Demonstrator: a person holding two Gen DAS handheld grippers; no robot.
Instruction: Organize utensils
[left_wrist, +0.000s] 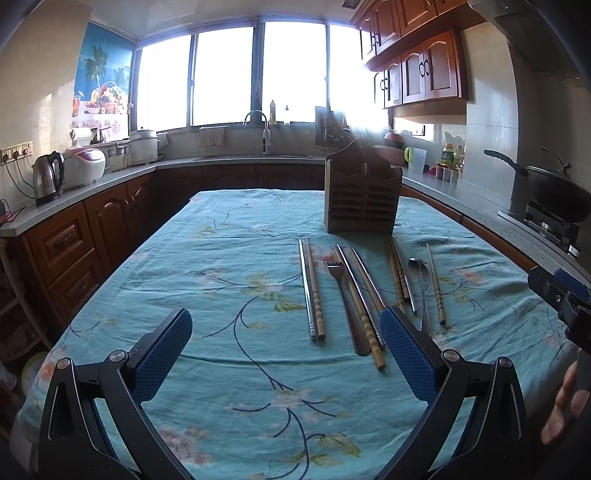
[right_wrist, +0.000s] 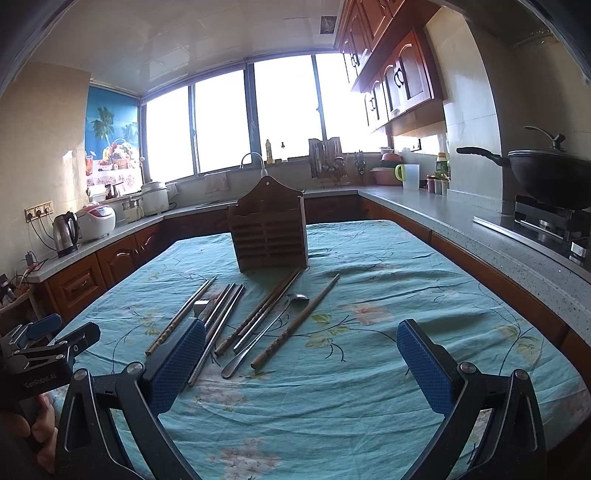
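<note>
Only the left view shows the whole fork (left_wrist: 341, 295); both tools (left_wrist: 286, 354) (right_wrist: 301, 363) gape wide, empty.

Utensils lying in a row before the holder on the table.
The holder (left_wrist: 362, 194) is standing behind the chopsticks (left_wrist: 312, 288), with the fork (left_wrist: 341, 291) right of them and the spoon (left_wrist: 421, 286) further right, all on the tablecloth (left_wrist: 207, 280).

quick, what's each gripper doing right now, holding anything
Left gripper: open, holding nothing, above the tablecloth.
Right gripper: open, holding nothing, near the spoon.
</note>
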